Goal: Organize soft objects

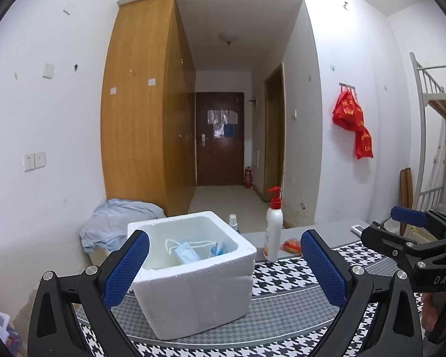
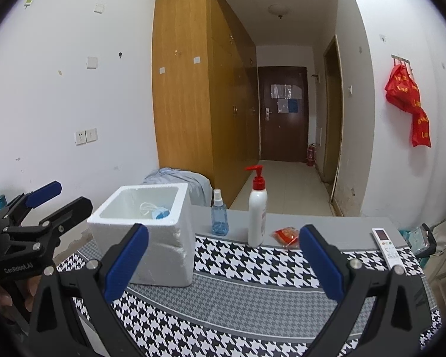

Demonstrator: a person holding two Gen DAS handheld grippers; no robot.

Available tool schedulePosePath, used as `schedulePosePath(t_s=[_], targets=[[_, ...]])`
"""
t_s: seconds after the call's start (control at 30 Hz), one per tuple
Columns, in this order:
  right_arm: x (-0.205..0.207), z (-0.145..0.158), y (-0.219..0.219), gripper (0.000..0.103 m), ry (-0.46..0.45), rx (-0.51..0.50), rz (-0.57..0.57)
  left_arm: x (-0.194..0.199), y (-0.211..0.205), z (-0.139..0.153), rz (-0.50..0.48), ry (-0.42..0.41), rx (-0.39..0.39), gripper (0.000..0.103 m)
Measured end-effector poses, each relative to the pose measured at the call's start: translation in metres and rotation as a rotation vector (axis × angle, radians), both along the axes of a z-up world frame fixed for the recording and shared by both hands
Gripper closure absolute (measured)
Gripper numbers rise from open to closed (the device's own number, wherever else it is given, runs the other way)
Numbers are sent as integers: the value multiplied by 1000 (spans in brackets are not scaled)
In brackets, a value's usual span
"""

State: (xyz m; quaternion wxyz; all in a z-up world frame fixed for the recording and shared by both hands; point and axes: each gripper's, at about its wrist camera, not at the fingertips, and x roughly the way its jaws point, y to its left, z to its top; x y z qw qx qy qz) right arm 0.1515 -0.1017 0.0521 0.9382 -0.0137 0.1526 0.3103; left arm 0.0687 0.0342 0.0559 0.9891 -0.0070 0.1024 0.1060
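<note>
Blue crumpled masks (image 1: 187,253) lie in the foam box (image 1: 199,282); left gripper (image 1: 223,267) and right gripper (image 2: 223,263) spread empty.

White foam box (image 1: 193,279) upright, open-topped, on houndstooth cloth; blue face masks (image 1: 187,253) crumpled inside, white ear loops showing.

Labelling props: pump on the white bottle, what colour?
Red pump on the white bottle; clearest in the right wrist view.

Bare cloth (image 2: 252,297) right of foam box (image 2: 151,238)
</note>
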Motion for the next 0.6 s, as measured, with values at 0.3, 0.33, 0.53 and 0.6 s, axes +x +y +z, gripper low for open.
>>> schedulePosePath(t_s=[0.3, 0.33, 0.53, 0.6], targets=[[-8, -10, -4, 1, -17, 0, 14, -7, -1, -13, 8, 5, -17, 1], [-10, -11, -5, 1, -20, 3, 13, -9, -1, -14, 11, 4, -18, 1], [-11, -20, -9, 1, -17, 12, 14, -17, -8, -23, 20, -8, 8, 1], [-12, -22, -9, 1, -15, 10, 12, -21, -10, -26, 18, -15, 13, 1]])
